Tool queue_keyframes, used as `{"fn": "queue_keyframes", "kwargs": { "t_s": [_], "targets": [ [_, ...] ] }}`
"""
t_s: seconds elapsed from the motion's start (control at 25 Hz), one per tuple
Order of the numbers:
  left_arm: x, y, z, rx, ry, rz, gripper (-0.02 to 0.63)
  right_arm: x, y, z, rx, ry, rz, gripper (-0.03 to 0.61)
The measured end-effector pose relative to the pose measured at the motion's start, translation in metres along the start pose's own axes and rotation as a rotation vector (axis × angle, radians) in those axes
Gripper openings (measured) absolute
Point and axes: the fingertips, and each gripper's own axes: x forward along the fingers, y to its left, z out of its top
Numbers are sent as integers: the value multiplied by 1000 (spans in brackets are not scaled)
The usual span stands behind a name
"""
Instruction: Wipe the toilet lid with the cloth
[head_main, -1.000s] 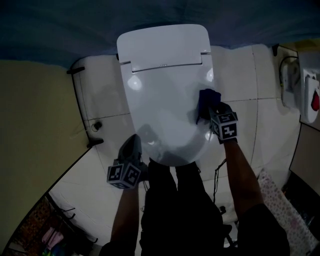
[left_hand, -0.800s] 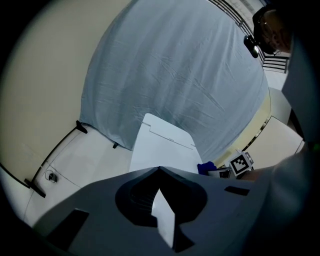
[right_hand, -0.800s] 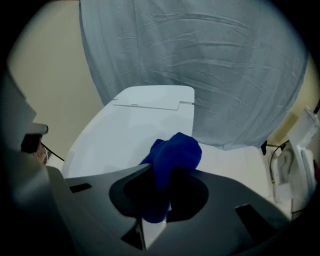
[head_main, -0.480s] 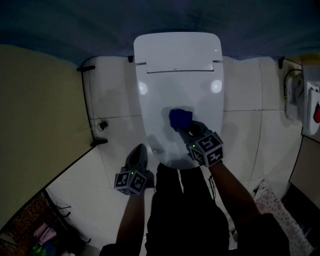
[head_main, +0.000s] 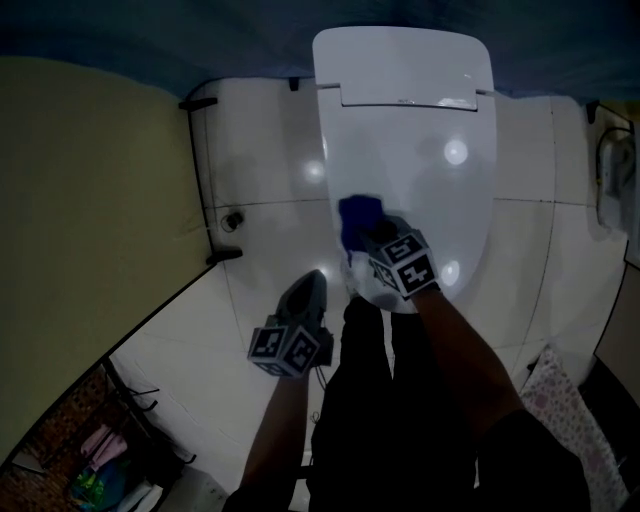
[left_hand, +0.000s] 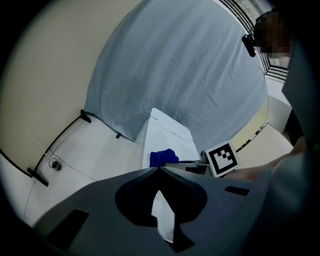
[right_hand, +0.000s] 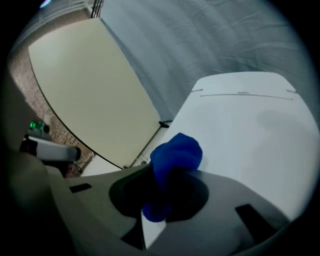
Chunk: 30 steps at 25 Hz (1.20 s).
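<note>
The white toilet lid (head_main: 415, 160) is closed and fills the upper middle of the head view. A bunched blue cloth (head_main: 358, 221) rests on its front left part, with my right gripper (head_main: 368, 238) shut on it. In the right gripper view the cloth (right_hand: 176, 156) bulges out past the jaws onto the lid (right_hand: 250, 130). My left gripper (head_main: 309, 287) hangs shut and empty beside the bowl's front left, over the floor. From the left gripper view, the cloth (left_hand: 162, 158) and lid (left_hand: 167, 137) show just beyond my closed jaws (left_hand: 160, 167).
White floor tiles (head_main: 265, 215) surround the toilet. A cream wall panel (head_main: 90, 200) stands at the left with a dark hose and valve (head_main: 232, 218) at its foot. The person's dark trousers (head_main: 385, 400) fill the lower middle. A patterned mat (head_main: 570, 405) lies at the lower right.
My right gripper has dragged the cloth from the lid's right edge across to its front left. The head view has shifted, so the toilet now sits further right. The left gripper stays shut.
</note>
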Motion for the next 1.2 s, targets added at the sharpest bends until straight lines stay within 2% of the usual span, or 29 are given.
{"fn": "queue_keyframes", "kwargs": {
  "t_s": [0.12,0.44,0.72,0.84,0.92,1.2],
  "targets": [
    [-5,-7,1,18,22,-33,-3,-25,-42,-25,-55,47,-106,61],
    [-7,-4,3,51,58,-57,-3,-133,-165,-86,68,52,-369,61],
    [-2,-11,-2,75,61,-75,-3,-176,-206,-115,96,60,-519,61],
    [-1,-14,-5,83,64,-91,-3,-178,-202,-103,70,56,-588,61],
    [-4,-12,-6,86,57,-97,-3,-175,-182,-88,66,14,-582,61],
    [-12,0,-9,95,48,-57,-3,-138,-63,-17,39,-201,-368,61]
  ]
}}
